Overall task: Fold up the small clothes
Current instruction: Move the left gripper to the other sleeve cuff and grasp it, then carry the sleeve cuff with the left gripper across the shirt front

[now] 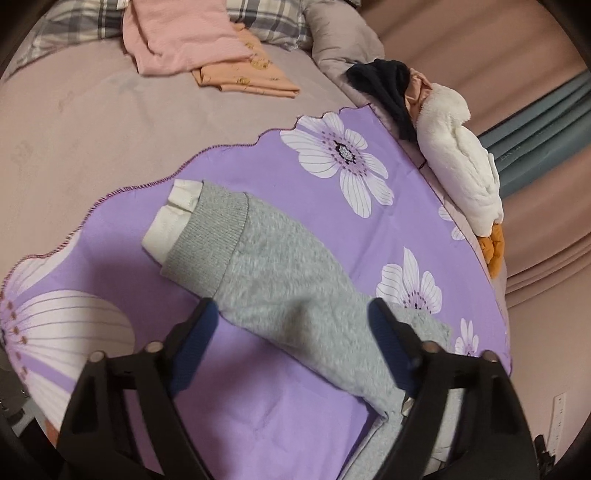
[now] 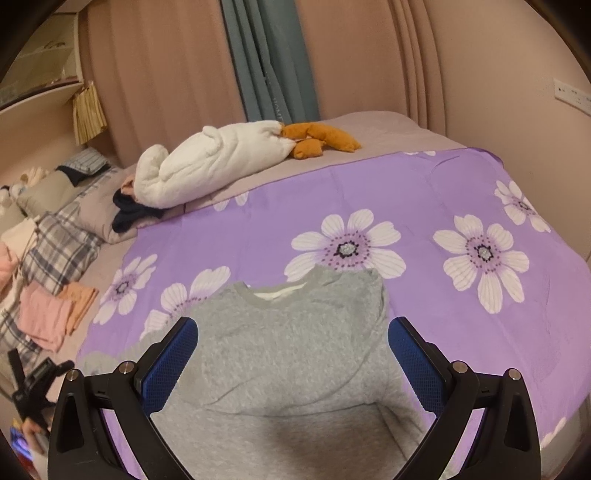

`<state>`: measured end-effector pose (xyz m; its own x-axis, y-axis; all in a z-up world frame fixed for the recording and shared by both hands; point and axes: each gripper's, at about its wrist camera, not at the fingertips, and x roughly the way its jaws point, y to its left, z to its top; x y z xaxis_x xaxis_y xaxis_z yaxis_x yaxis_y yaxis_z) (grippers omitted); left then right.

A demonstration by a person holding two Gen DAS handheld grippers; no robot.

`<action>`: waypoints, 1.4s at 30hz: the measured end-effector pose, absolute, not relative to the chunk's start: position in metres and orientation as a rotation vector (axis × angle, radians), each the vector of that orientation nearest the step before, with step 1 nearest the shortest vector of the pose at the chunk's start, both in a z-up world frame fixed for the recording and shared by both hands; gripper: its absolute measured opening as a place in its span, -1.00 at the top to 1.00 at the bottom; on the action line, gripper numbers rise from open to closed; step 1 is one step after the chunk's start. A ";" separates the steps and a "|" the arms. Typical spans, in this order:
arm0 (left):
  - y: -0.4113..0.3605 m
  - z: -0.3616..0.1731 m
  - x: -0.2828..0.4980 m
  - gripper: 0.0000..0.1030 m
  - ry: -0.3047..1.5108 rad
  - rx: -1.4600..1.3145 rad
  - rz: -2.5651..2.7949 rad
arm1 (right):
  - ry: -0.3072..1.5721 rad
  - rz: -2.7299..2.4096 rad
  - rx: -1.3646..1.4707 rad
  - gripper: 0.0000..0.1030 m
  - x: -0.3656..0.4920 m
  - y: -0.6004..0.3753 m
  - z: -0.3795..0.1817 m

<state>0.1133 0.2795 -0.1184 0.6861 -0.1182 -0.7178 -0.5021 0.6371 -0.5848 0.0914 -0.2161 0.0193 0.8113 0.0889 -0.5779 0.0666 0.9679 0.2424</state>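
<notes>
A grey sweatshirt (image 2: 295, 354) is laid flat on a purple flowered cloth (image 2: 424, 199) spread over the bed (image 1: 92, 122). One sleeve (image 1: 258, 266), ending in a ribbed cuff with a white inner cuff showing, is stretched across the cloth in the left wrist view. The left gripper (image 1: 291, 314) is poised just above that sleeve, jaws parted on either side of it; no pinch on the fabric is seen. The right gripper (image 2: 291, 332) is held over the sweatshirt's body below the neckline, jaws set wide, nothing gripped. Folded pink and orange clothes (image 1: 207, 48) are stacked near a plaid pillow (image 1: 266, 22). A white plush toy (image 2: 207, 162) is lying along the bed's far side.
</notes>
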 end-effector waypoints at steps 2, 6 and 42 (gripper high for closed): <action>0.285 -0.124 0.117 -0.47 0.803 -0.889 0.269 | 0.627 0.012 0.262 -0.98 0.094 -0.219 0.018; 0.293 -0.131 0.121 -0.46 0.794 -0.919 0.301 | 0.656 0.018 0.272 -0.98 0.101 -0.221 0.012; 0.321 -0.150 0.116 0.64 0.759 -0.905 0.444 | 0.705 0.025 0.258 -0.98 0.113 -0.211 -0.006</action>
<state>0.1155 0.3209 -0.1503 0.6623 0.0352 -0.7484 -0.6351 0.5563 -0.5359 0.1131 -0.2107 -0.0063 0.7628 0.1095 -0.6372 0.0643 0.9678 0.2432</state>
